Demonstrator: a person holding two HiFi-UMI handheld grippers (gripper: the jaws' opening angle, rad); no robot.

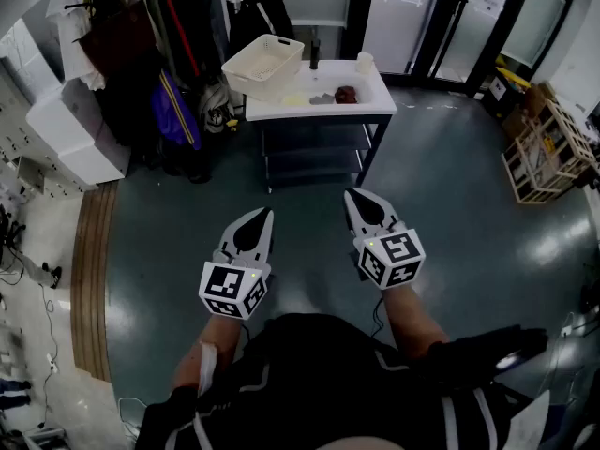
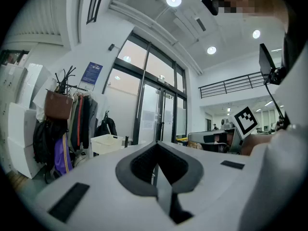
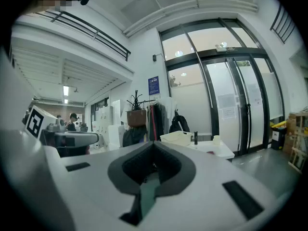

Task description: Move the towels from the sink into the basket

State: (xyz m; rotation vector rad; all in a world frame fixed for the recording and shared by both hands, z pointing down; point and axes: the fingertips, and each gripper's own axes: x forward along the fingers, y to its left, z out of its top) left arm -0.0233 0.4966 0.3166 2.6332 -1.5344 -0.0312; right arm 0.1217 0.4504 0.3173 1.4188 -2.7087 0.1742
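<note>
Task not begun yet, I'd say: I'm standing well back from the sink (image 1: pixel 373 97), w/ open floor (image 1: pixel 441 186) between me & it. Left gripper (image 1: pixel 262 219) and right gripper (image 1: pixel 355 201) are both clenched tight w/ nothing between the jaws, held out about level in front of me.

The towels lie in the sink basin: a dark red towel (image 1: pixel 346 93), a grey towel (image 1: pixel 322 99) just beside it, and what looks like a pale yellowish towel (image 1: pixel 295 99) nearest the basket (image 1: pixel 246 71). The basket sits on the unit's left end, partly overhanging.

So the step in hand is the approach. Next I need to walk up, spread one gripper's jaws and come down on a towel, prob. the dark red one for the right side.

Hard to tell from here: exact no. of towels, how they're bunched, and whether the basket is fully empty. Both gripper views show the sink top edge-on only, w/ my own jaws across the foreground.
</note>
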